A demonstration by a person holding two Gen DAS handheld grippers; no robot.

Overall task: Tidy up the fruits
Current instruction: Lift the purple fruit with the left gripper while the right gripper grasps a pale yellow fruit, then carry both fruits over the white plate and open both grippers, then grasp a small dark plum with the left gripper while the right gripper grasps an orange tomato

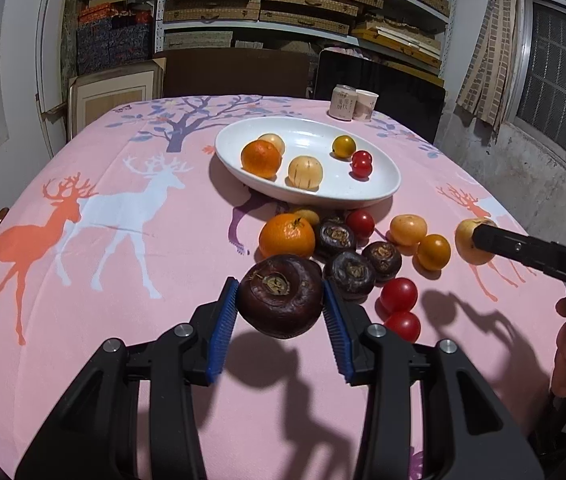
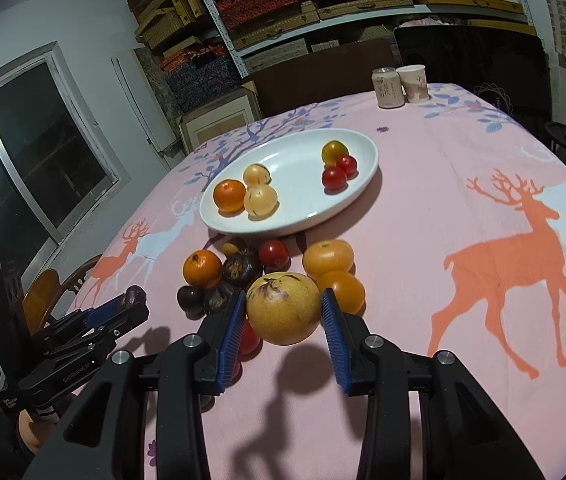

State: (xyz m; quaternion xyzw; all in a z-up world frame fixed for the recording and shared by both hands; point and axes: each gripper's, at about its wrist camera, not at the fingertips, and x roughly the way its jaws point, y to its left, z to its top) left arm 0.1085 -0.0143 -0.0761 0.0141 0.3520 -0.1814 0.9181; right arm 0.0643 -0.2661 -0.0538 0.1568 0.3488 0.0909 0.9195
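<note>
- My left gripper (image 1: 281,304) is clamped on a dark water chestnut (image 1: 281,296), both blue pads pressed to its flanks. The shadow on the cloth beneath suggests it hangs clear of the table, ready to be carried.
- My right gripper (image 2: 283,314) grips a pale yellow fruit with purple streaks (image 2: 283,308). It sits squarely between the pads, and its shadow falls well below it, so I judge it lifted off the cloth too.
- The white oval plate (image 1: 379,184) lies on the far side of the loose pile, which is why both claws point forward and downward toward it.
- On the plate the fruit seems sorted by kind: an orange (image 1: 261,159) and two pale yellow fruits at the left end, a yellow tomato (image 1: 343,146) and two red tomatoes (image 1: 361,163) at the right end.
- By that reading, my yellow fruit belongs at the plate's left end; no water chestnut lies there yet, so the bare middle looks the likeliest spot.
- Still loose on the pink deer tablecloth (image 1: 123,248), just near of the plate: an orange, three more water chestnuts, red tomatoes and several orange-yellow fruits, bunched close together.
- A can (image 1: 342,103) and a paper cup (image 1: 366,105) stand at the far edge, well apart from the work.
</note>
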